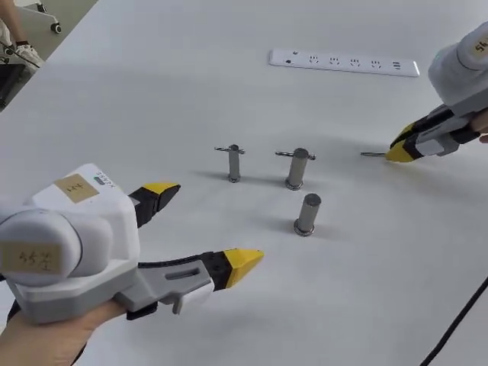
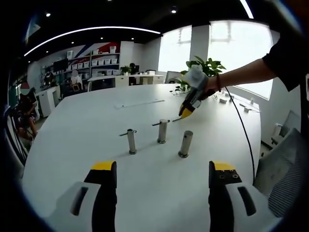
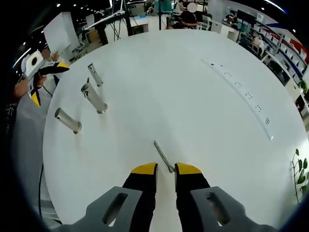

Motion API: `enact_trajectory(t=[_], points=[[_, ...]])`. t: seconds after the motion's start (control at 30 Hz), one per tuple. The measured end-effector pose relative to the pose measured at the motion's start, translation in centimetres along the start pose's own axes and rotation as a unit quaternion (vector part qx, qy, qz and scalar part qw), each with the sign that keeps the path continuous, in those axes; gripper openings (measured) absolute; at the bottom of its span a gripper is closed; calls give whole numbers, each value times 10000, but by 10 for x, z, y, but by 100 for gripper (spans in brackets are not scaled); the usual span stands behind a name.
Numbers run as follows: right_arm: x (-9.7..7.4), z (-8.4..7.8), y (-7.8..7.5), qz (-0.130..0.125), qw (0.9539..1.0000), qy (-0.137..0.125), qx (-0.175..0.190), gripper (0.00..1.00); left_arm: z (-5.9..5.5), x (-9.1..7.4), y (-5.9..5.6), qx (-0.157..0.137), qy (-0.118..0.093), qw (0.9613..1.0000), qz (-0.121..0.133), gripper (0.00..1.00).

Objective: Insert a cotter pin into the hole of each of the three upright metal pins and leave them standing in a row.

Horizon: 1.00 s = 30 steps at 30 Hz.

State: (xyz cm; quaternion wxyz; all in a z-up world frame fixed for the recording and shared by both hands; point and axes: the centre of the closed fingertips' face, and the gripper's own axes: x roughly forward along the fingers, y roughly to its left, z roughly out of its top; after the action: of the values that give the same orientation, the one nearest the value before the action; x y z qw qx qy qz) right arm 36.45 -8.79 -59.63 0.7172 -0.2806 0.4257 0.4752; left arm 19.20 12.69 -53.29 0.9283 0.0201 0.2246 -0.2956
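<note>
White table (image 1: 152,91), power strip (image 1: 343,62) by its far edge: left gripper (image 1: 213,223) hung wide-fingered near the near edge; the bare metal pin (image 1: 307,214) stood mid-table before two pinned metal pins (image 1: 297,168); the cotter pin (image 1: 372,155), pinched in the right gripper (image 1: 398,152), lay level, pointing at them, unobstructed.

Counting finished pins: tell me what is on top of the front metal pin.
Nothing rests on the front metal pin: its flat top is bare, no cotter pin through it. Its hole is too small to see.
</note>
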Motion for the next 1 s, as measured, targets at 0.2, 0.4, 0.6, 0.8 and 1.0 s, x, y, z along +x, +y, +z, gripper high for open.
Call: enact_trajectory(t=[0.2,0.4,0.6,0.8,1.0], points=[[2,-3,1,150,9995,217,-183,9,0,0,-1,4,3,10000,-36,77],[6,-5,6,312,9980,402,-372,8,-2,0,-2,33,38,10000,-46,76],[6,-5,5,326,9965,600,-488,7,-2,1,-1,40,38,10000,-44,76],[6,-7,2,206,9861,1097,-1228,2,-2,1,-1,47,43,10000,-59,76],[8,-7,4,203,9755,1400,-1683,0,-2,1,0,48,47,10000,-58,76]])
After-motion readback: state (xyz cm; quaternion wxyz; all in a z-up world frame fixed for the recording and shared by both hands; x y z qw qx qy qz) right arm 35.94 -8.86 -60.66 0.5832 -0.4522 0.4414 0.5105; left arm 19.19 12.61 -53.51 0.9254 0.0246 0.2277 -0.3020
